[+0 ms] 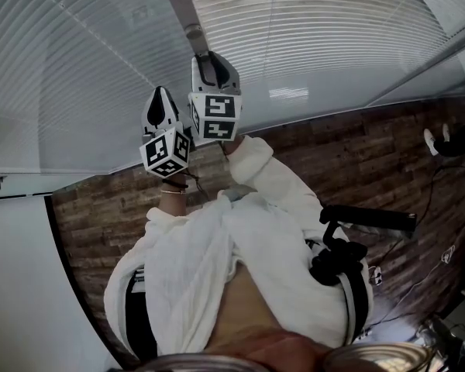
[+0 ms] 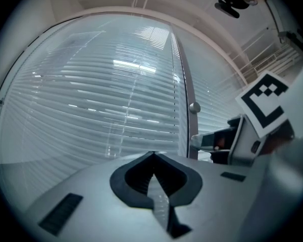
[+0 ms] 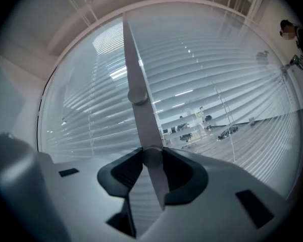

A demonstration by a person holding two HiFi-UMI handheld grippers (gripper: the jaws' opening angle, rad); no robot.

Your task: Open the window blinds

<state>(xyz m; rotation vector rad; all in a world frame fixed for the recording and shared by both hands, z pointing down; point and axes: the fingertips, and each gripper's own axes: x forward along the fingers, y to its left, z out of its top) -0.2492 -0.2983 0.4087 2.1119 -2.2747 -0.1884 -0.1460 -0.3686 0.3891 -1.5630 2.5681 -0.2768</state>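
Note:
White slatted window blinds [image 1: 318, 37] fill the upper head view. A thin grey tilt wand [image 1: 187, 18] hangs down in front of them. My right gripper [image 1: 207, 62] is raised and shut on the wand's lower end; in the right gripper view the wand [image 3: 134, 74] runs up from between the jaws [image 3: 152, 153]. Left of and slightly below it, my left gripper [image 1: 161, 103] is shut with nothing between its jaws [image 2: 152, 158]. Its view shows the wand [image 2: 184, 84] and the right gripper [image 2: 227, 140] just to the right. The slats [image 3: 217, 84] right of the wand are partly tilted, with gaps showing through.
Below the blinds runs a brick-patterned floor [image 1: 356, 161], with cables [image 1: 442, 254] at the right. A white wall panel [image 1: 23, 270] stands at the lower left. A black device [image 1: 337, 258] hangs at the person's chest. A shoe [image 1: 442, 142] lies at the far right.

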